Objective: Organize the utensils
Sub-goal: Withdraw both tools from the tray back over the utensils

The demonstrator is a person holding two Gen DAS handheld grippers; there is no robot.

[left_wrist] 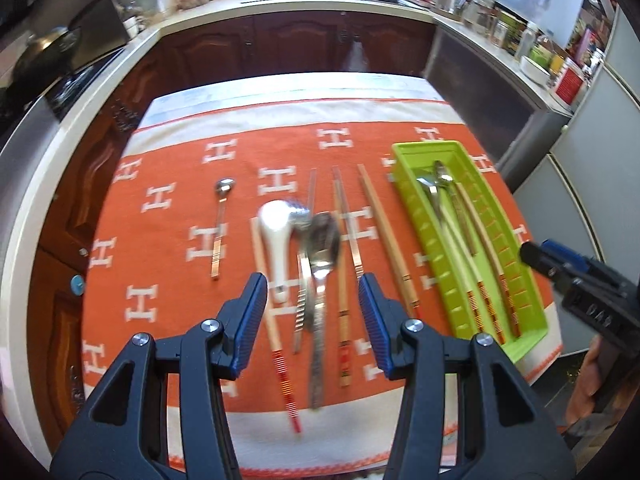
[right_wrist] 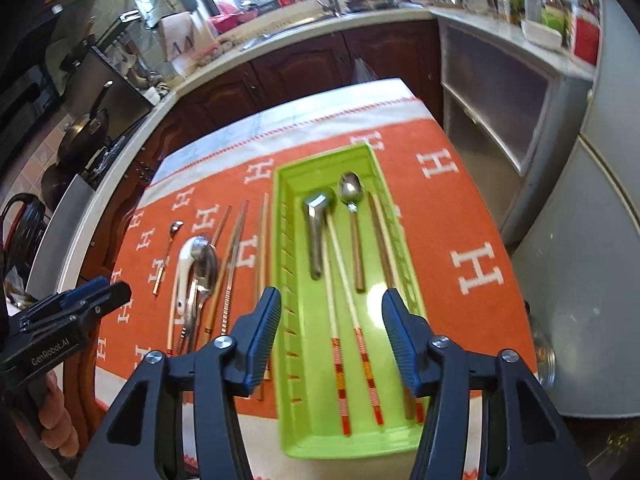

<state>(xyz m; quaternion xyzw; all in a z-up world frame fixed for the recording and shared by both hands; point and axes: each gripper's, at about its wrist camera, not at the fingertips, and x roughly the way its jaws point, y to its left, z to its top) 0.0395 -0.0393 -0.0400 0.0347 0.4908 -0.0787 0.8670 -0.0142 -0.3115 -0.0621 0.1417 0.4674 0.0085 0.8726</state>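
Note:
A green tray (right_wrist: 294, 432) (left_wrist: 404, 152) lies on the orange cloth's right side, holding two metal spoons (right_wrist: 318, 224) and several chopsticks (right_wrist: 362, 340). Left of it lie loose utensils: a white ceramic spoon (left_wrist: 274, 236), a large steel spoon (left_wrist: 322, 248), a fork (left_wrist: 300, 300), a small spoon (left_wrist: 220, 220) and several chopsticks (left_wrist: 388, 236). My left gripper (left_wrist: 312, 292) is open and empty above the loose pile. My right gripper (right_wrist: 331, 308) is open and empty above the tray's near half. Each gripper shows in the other's view: the right one (left_wrist: 560, 264), the left one (right_wrist: 80, 304).
The orange cloth with white H marks (left_wrist: 168, 248) covers a small table. Dark wood cabinets (left_wrist: 296, 40) and a white counter curve behind. A stove with pans (right_wrist: 84, 132) stands at the left, a grey fridge (right_wrist: 592, 240) at the right.

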